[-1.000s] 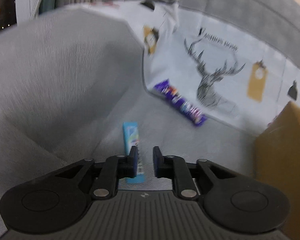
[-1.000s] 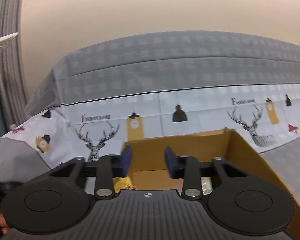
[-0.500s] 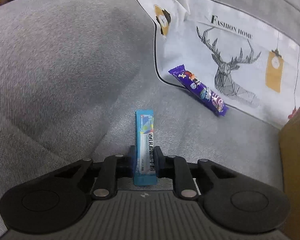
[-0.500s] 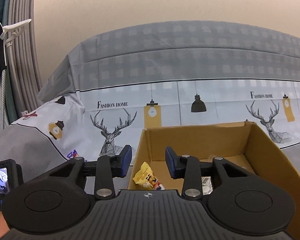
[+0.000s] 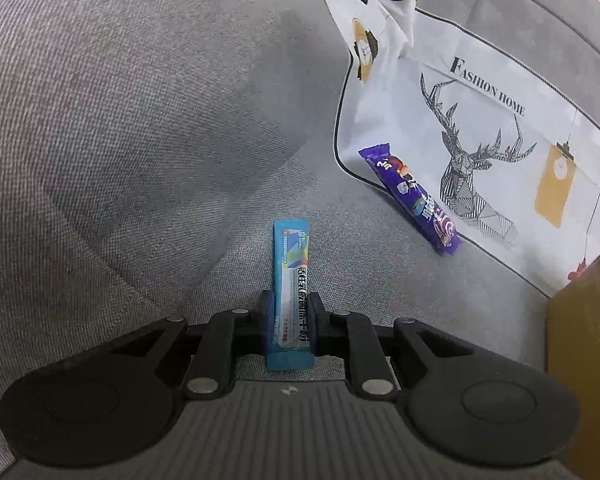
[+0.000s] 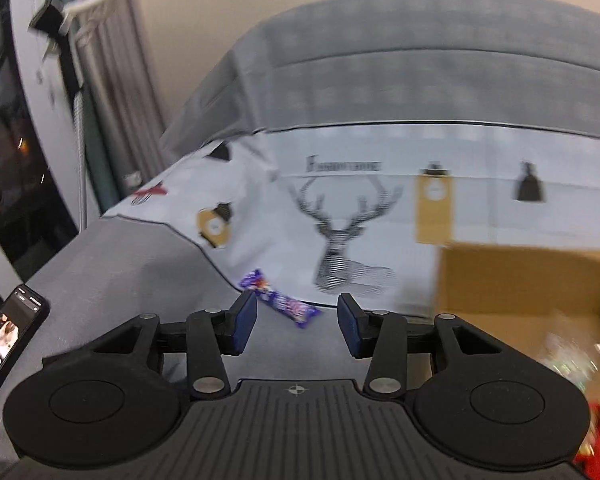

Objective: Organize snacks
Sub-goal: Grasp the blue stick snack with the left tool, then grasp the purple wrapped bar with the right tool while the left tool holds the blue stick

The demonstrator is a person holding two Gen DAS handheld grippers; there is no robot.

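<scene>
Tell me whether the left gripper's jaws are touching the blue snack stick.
Touching. The left wrist view shows the left gripper with both jaws pressed against the long edges of the blue snack stick, no gap on either side.

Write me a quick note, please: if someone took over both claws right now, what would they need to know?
Left claw: shut on the thin blue snack sachet, which lies on the grey sofa cushion.
Right claw: empty; its jaws have just been opening, and it points toward the purple snack bar.
Purple bar lies at the edge of the white deer-print cloth, left of the brown cardboard box.
Done: some snacks are already in the box.
Left: box the blue sachet, then the purple bar.
</scene>
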